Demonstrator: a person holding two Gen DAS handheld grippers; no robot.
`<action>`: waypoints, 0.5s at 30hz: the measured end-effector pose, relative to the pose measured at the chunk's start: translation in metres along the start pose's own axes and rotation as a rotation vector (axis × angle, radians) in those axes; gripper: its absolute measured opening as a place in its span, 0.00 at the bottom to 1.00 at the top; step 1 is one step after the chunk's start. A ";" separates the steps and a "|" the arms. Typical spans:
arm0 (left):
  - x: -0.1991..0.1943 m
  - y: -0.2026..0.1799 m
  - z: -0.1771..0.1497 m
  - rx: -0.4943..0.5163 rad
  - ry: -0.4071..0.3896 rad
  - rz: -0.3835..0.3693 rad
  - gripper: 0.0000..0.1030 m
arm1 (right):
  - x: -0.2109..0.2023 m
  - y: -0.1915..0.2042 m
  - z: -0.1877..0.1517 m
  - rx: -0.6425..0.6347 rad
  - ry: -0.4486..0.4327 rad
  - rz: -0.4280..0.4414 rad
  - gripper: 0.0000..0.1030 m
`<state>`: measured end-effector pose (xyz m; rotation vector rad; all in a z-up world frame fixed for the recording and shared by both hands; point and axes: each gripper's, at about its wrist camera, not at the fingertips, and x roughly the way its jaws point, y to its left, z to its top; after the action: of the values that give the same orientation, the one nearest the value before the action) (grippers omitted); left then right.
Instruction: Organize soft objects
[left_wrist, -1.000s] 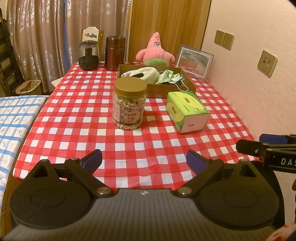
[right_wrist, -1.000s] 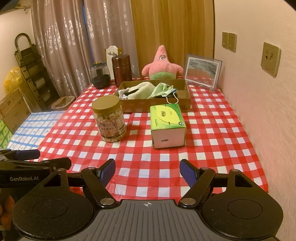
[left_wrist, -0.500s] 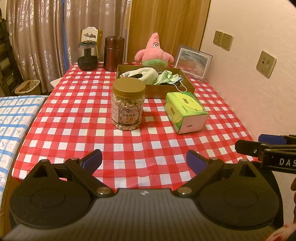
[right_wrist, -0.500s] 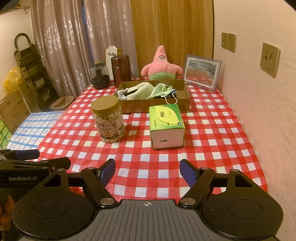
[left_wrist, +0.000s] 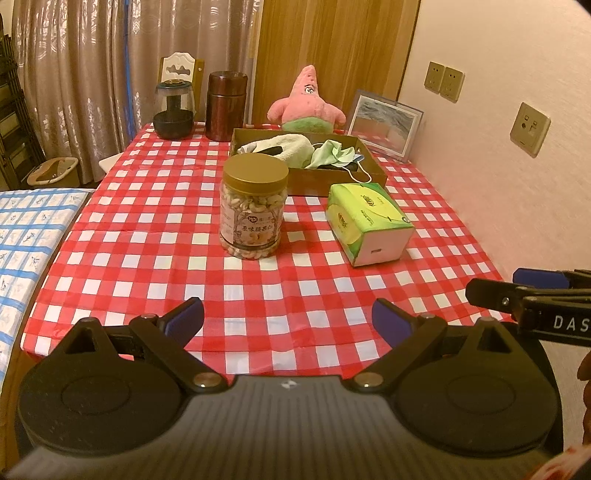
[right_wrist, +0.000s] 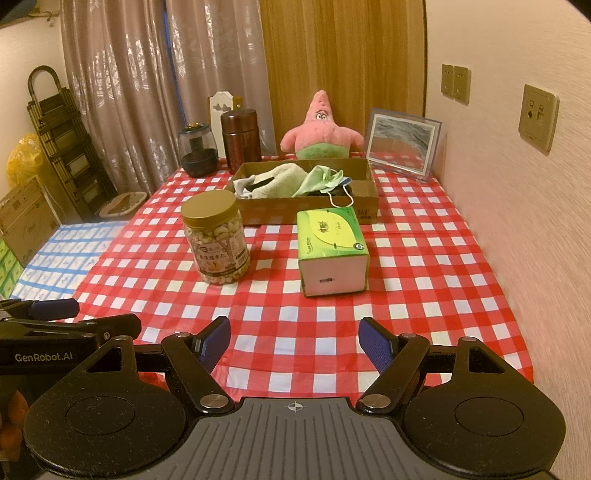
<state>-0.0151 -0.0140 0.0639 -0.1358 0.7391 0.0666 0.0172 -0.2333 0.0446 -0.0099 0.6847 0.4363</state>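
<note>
Two grippers are held over the near edge of the bench (left_wrist: 147, 229), left gripper (left_wrist: 287, 319) and right gripper (right_wrist: 294, 341), fingers spread wide on both, nothing gripped. Cardboard box (right_wrist: 258, 212) is set at the far end, with a towel (right_wrist: 280, 177) and face mask (right_wrist: 325, 179) piled inside. Pink plush (right_wrist: 320, 129) is placed just behind the box. Nut jar (right_wrist: 216, 242) and tissue pack (right_wrist: 332, 251) are stood nearer, side by side, apart.
</note>
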 end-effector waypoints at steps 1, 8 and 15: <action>0.000 0.002 0.000 0.000 -0.001 -0.001 0.94 | 0.000 0.000 0.000 -0.001 0.000 -0.001 0.74; 0.000 0.001 0.000 -0.001 -0.002 -0.001 0.94 | 0.000 -0.001 0.000 -0.001 -0.001 0.000 0.74; 0.000 0.002 0.000 -0.002 -0.001 -0.002 0.94 | 0.000 -0.001 0.000 -0.001 0.000 0.000 0.74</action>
<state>-0.0155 -0.0124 0.0637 -0.1382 0.7375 0.0650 0.0172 -0.2339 0.0443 -0.0108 0.6842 0.4364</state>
